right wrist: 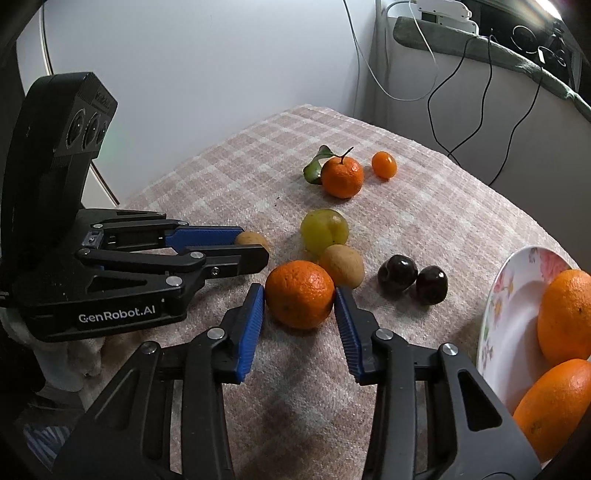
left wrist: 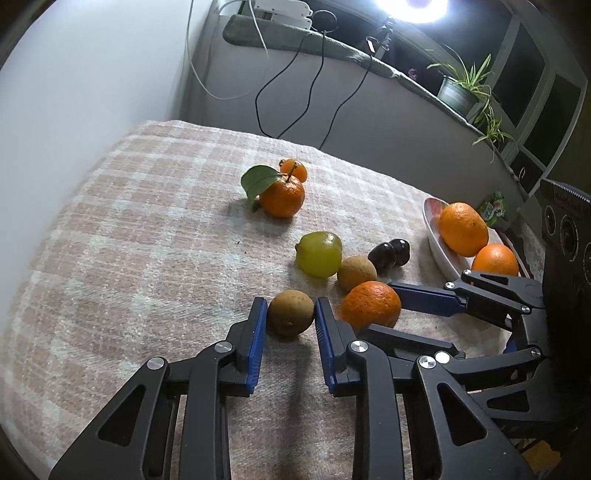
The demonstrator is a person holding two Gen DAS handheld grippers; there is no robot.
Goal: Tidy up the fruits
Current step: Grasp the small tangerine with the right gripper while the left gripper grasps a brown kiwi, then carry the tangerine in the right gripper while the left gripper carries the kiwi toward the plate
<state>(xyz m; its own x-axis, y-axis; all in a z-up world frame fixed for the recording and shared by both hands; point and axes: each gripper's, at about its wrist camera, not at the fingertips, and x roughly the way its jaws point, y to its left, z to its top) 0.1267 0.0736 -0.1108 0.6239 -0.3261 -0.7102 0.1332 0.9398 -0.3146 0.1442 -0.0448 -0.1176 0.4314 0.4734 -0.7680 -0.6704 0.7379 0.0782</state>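
Plate cut off by right edge in right view, its two oranges too. In left view, near orange partly behind right gripper, lower plate orange partly behind its linkage. Brown fruit mostly hidden behind left gripper in right view. Green packet beyond plate too small to read. Ceiling lamp overexposed, clipped by top edge.
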